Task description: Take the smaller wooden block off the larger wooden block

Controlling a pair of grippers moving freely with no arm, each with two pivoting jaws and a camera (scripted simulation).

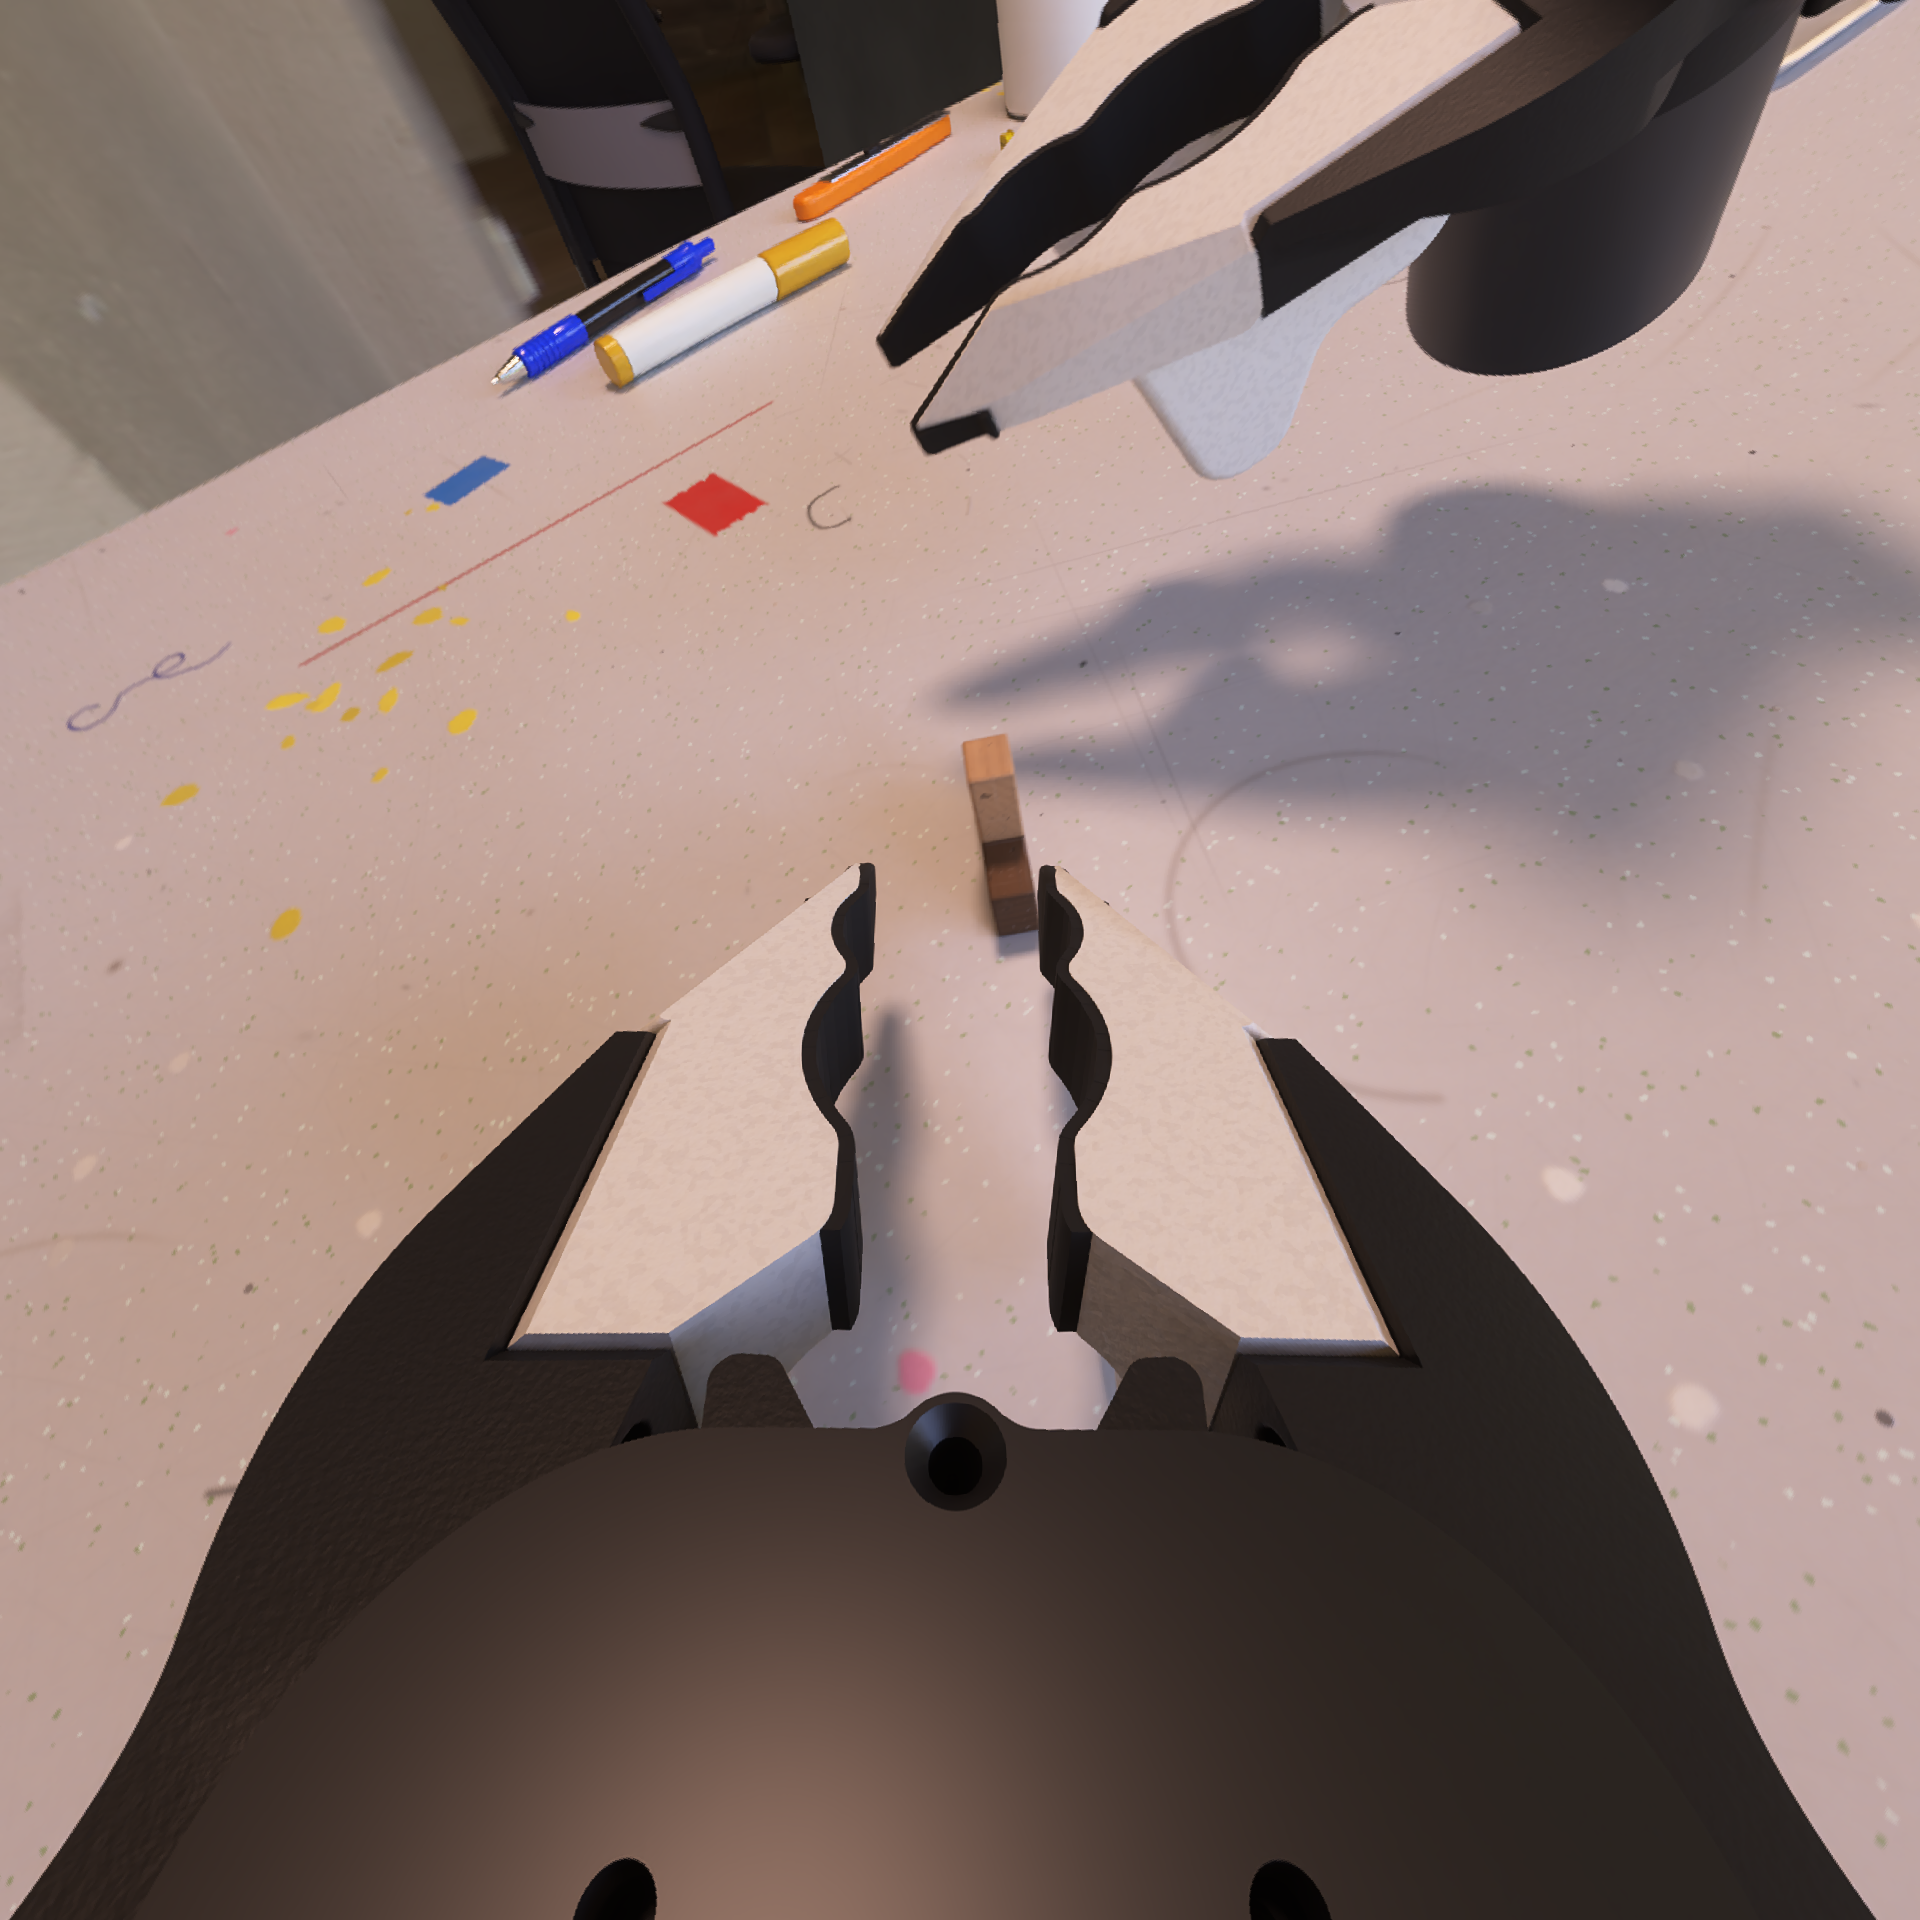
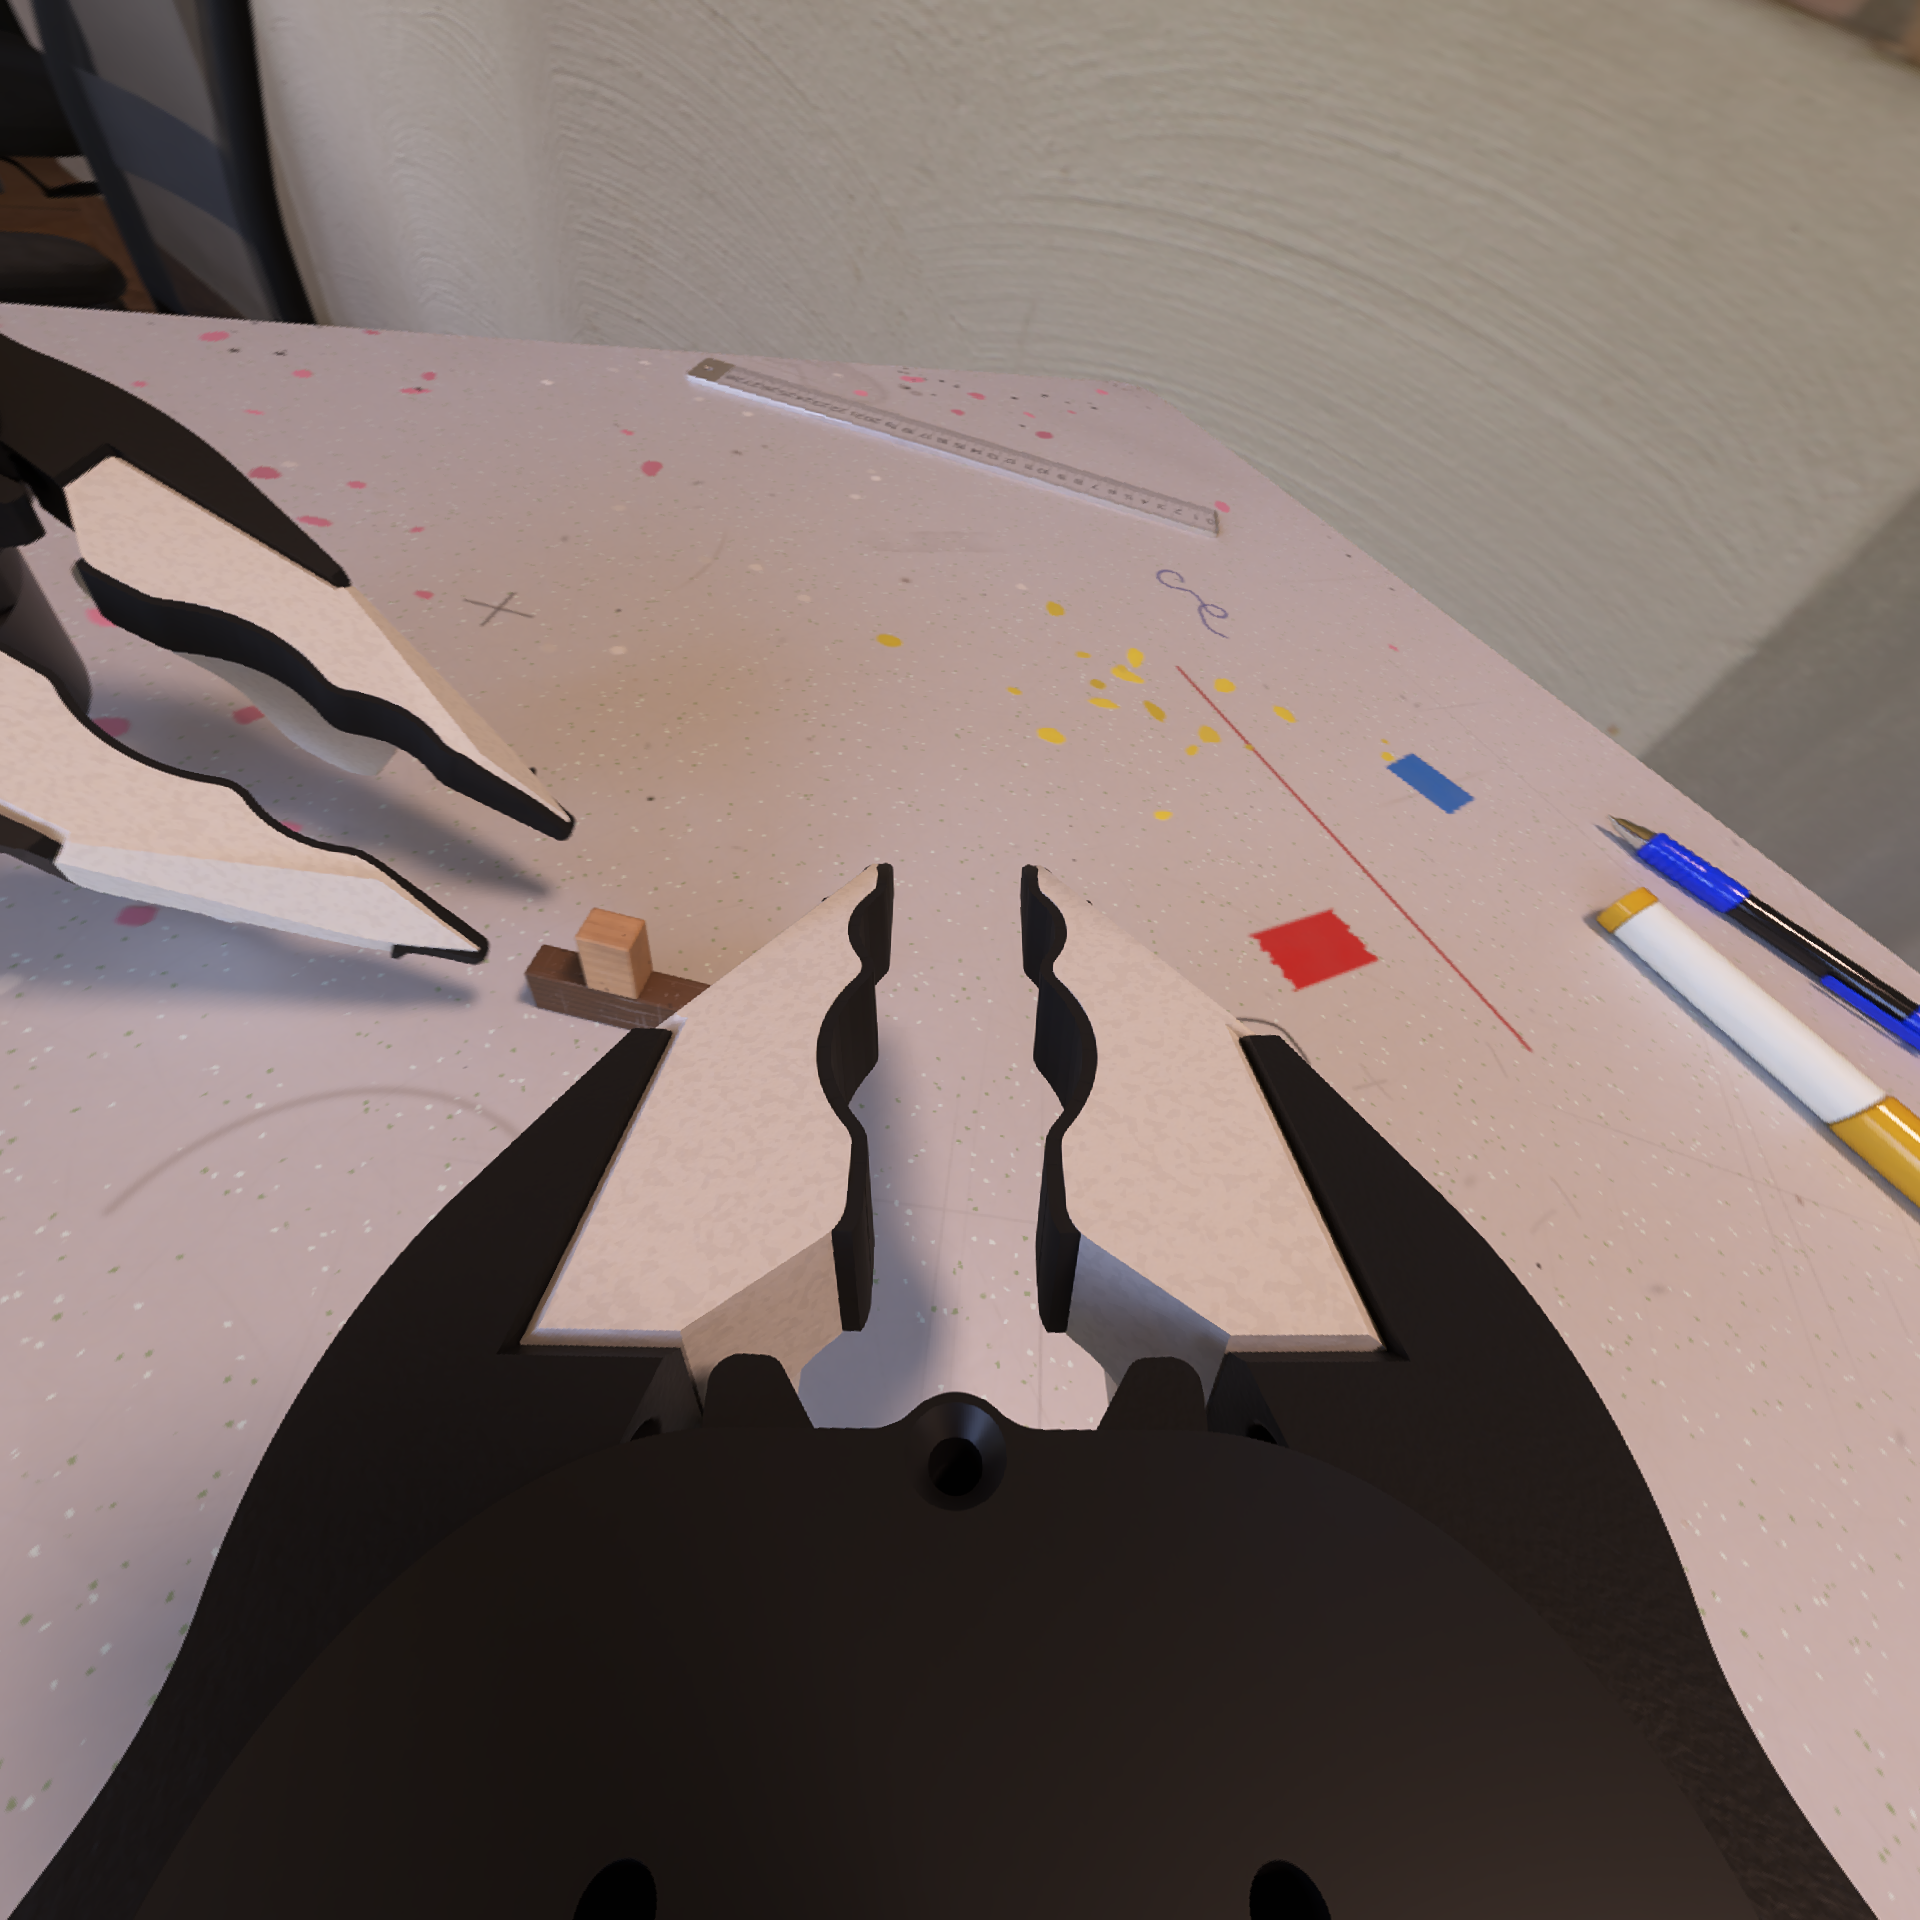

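A small light wooden block [image 2: 613,948] stands on a longer dark wooden block [image 2: 561,982] on the pinkish table. In the left wrist view the pair appears end-on: light block [image 1: 989,774], dark block [image 1: 1008,883]. My left gripper [image 1: 956,883] is open and empty, its right fingertip just beside the dark block's near end. It also shows in the right wrist view [image 2: 525,888], left of the blocks. My right gripper [image 2: 956,883] is open and empty, to the right of the blocks; its left finger hides the dark block's right end. It also shows in the left wrist view [image 1: 904,390], high above the table.
A blue pen [image 1: 603,312], a white marker with yellow ends [image 1: 722,301] and an orange pen [image 1: 873,166] lie near the table's far edge. A ruler [image 2: 956,442] lies at the far side. Red [image 2: 1314,948] and blue [image 2: 1431,781] patches and paint specks mark the table.
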